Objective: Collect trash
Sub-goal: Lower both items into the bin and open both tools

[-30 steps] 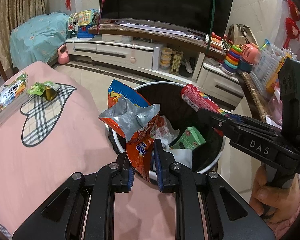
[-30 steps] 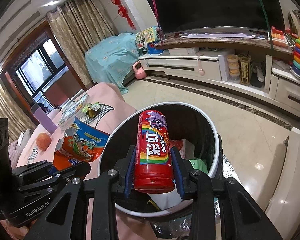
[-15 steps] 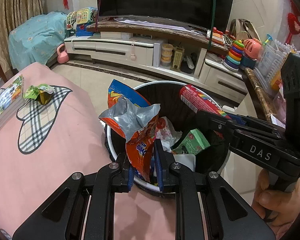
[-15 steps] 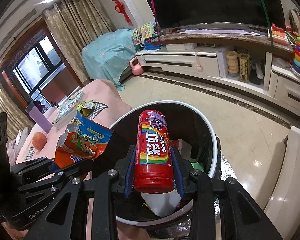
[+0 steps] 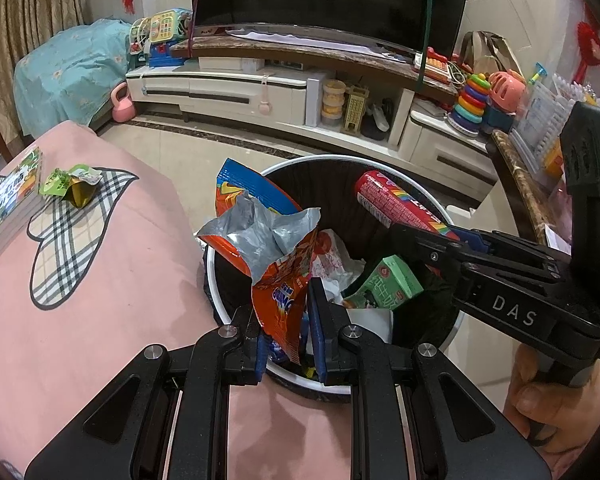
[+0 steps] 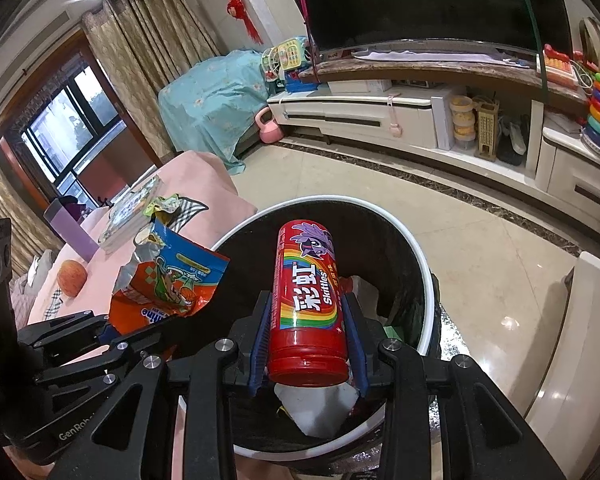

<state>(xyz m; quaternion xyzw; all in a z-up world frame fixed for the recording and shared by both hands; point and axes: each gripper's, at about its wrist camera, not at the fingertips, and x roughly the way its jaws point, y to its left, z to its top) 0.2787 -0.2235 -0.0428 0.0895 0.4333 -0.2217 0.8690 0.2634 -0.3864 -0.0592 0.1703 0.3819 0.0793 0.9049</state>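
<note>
pink table, far left edge: one crumpled green wrapper (image 5: 69, 184) not yet collected, beside a book stack (image 5: 10, 200). left gripper (image 5: 288, 332) clamps one orange snack bag (image 5: 278, 252) over the bin's near rim: light, limp, crinkly, best pinched low. right gripper (image 6: 308, 340) squeezes one red skittles tube (image 6: 306, 300) above the one trash bin (image 5: 452, 212): stiff, slick, grip mid-body.

both grippers are black with blue pads, silver screws, and white "das" and "genrobot" lettering.
</note>
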